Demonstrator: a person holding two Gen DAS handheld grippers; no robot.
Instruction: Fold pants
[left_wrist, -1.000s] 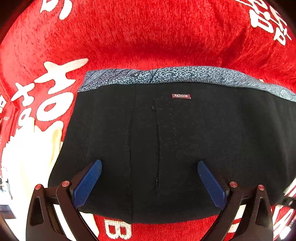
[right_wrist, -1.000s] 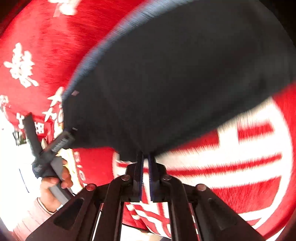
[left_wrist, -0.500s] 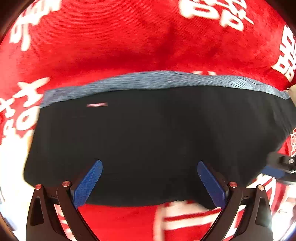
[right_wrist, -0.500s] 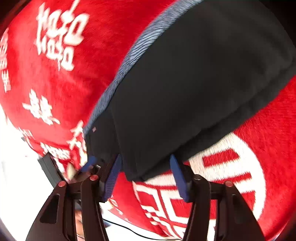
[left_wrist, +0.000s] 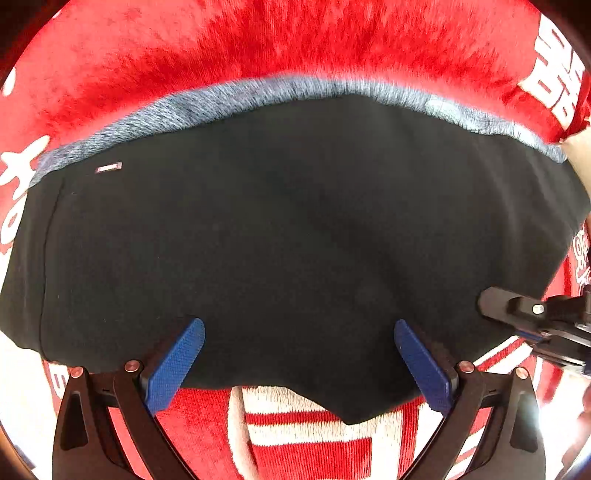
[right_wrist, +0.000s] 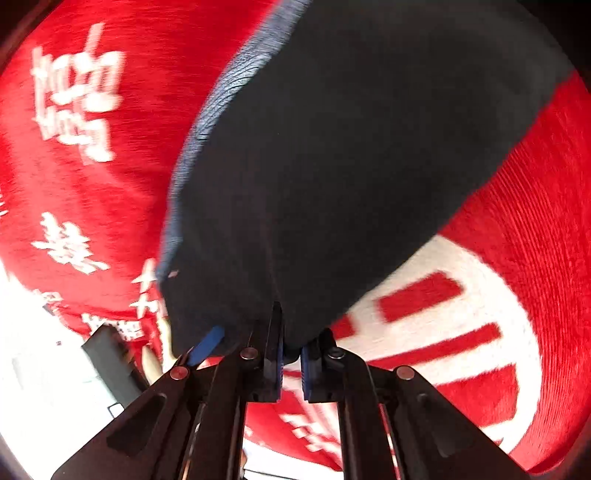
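Folded black pants (left_wrist: 288, 240) with a grey patterned waistband (left_wrist: 221, 99) lie flat on a red cloth. A small maroon label (left_wrist: 108, 168) sits near the waistband at the left. My left gripper (left_wrist: 299, 354) is open, its blue pads astride the pants' near edge. In the right wrist view the pants (right_wrist: 351, 166) fill the middle. My right gripper (right_wrist: 291, 362) is shut on the pants' near edge. It also shows in the left wrist view (left_wrist: 535, 321) at the right.
The red cloth (left_wrist: 295, 37) with white characters covers the whole surface and shows in the right wrist view (right_wrist: 92, 177) too. A white and red striped pattern (right_wrist: 443, 332) lies beside the pants. The left gripper's blue pad (right_wrist: 207, 343) shows at the pants' left corner.
My right gripper opened half a second ago and has now shut on the pants' near edge. My left gripper, still open, has shifted right along the pants; the label now sits far left.
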